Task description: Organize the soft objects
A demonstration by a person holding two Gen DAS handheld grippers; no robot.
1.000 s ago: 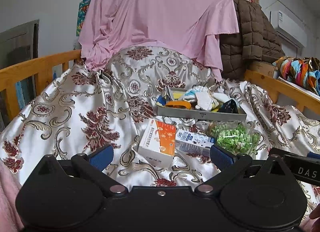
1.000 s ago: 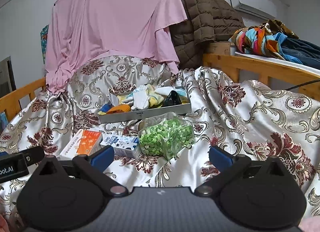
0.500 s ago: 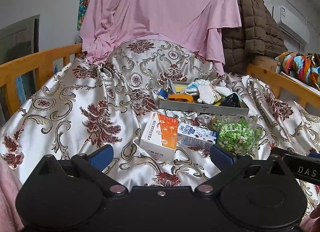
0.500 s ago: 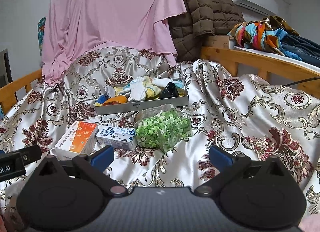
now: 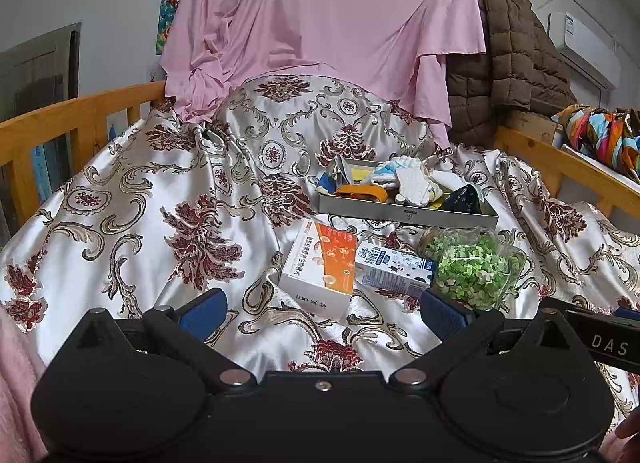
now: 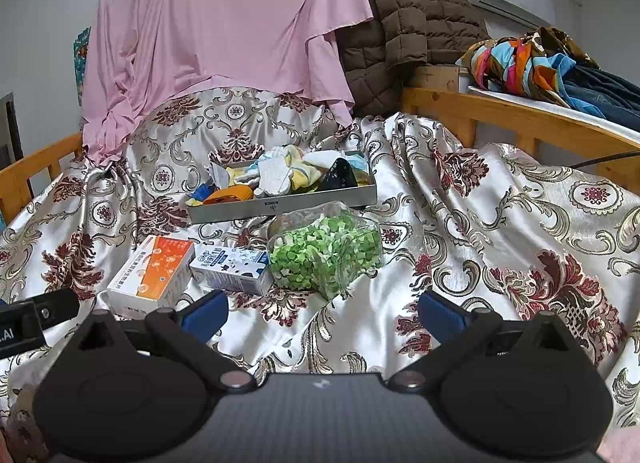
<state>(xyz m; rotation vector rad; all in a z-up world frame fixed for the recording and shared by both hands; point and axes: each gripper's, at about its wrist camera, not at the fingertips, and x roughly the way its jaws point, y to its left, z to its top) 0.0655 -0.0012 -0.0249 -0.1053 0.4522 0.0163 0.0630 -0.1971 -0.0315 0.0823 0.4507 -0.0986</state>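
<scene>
A grey metal tray (image 5: 408,216) (image 6: 280,207) rests on the patterned satin bedspread, piled with socks (image 5: 414,183) (image 6: 276,175) and other small soft pieces. In front of it lie an orange-and-white box (image 5: 320,269) (image 6: 154,275), a small blue-and-white carton (image 5: 394,271) (image 6: 230,267) and a clear bag of green bits (image 5: 472,267) (image 6: 324,253). My left gripper (image 5: 322,313) is open, low over the bedspread just short of the orange box. My right gripper (image 6: 322,311) is open too, short of the green bag, with nothing between its fingers.
A pink sheet (image 5: 320,23) hangs behind the bed. A brown quilted jacket (image 6: 404,19) hangs beside it. Wooden bed rails (image 5: 60,123) (image 6: 520,119) run along both sides. Colourful clothes (image 6: 532,59) lie on a shelf at the right.
Both grippers have moved forward toward the items, which now look larger and lower in view. The jaws stay open and nothing has been taken hold of.
</scene>
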